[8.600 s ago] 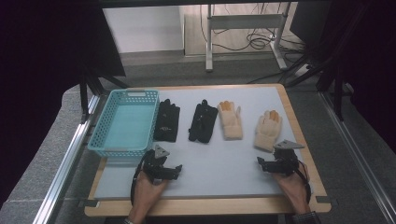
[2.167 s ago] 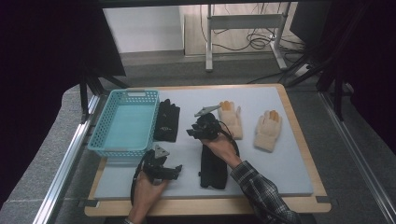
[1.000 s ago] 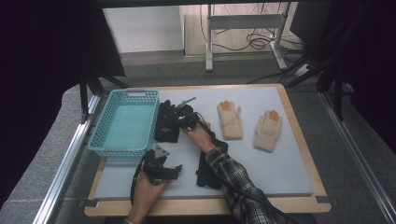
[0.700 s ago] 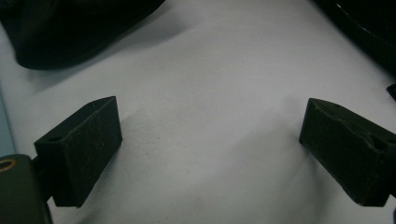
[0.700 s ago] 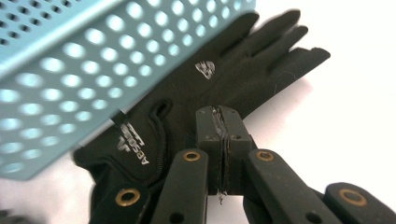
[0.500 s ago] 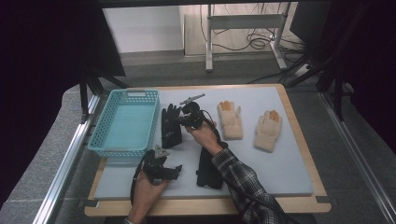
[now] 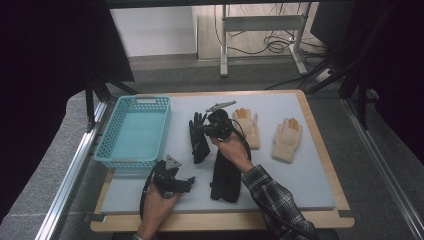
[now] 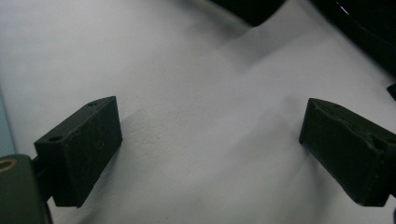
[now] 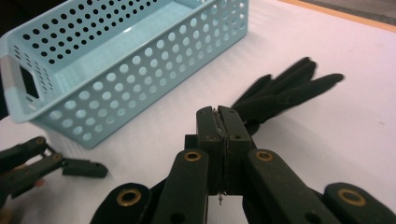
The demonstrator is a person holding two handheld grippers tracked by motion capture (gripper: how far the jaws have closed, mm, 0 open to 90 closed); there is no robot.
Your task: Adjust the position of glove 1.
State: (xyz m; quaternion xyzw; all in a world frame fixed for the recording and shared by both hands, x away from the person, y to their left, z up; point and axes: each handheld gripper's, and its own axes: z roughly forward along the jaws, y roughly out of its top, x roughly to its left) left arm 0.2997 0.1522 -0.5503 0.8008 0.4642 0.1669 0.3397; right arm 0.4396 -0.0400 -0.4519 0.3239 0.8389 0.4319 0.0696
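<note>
1. Two tools here. The right tool [image 7: 206,129] has its jaws squeezed fully together, and in the right gripper view [image 9: 222,114] they look pinched on an edge of the black knit fabric glove [image 9: 285,91]. There's barely any cloth in the bite, just a loose thread hanging below.
2. Left tool [image 7: 189,182] sits low near the front of the pale grey surface [image 7: 300,180], jaws wide apart w/ nothing between them [image 8: 210,149].
3. Where the glove is: between the light blue perforated plastic basket [image 7: 132,162] and the right hand, just beside the basket's right wall. Its fingers point away from the person [image 7: 200,145]. Can't tell if all of it is off the surface.
4. Handling, imo: super light, totally floppy, zero stiffness. It'll droop and swing from wherever it's pinched. Not fragile, not slippery, and knit grips the pads fine.
5. Where to grab: cuff or mid-palm, w/ a proper fold of cloth deep in the jaws. An edge-only pinch like this prob holds bc the glove weighs nothing, but a snag on the basket rim could tug it out.
6. Fyi, other stuff around: a second black glove [image 7: 226,175] lies flat under the right forearm. Two cream gloves w/ orange fingertips [image 7: 248,127] [image 7: 286,140] lie further right, well apart from the basket.
</note>
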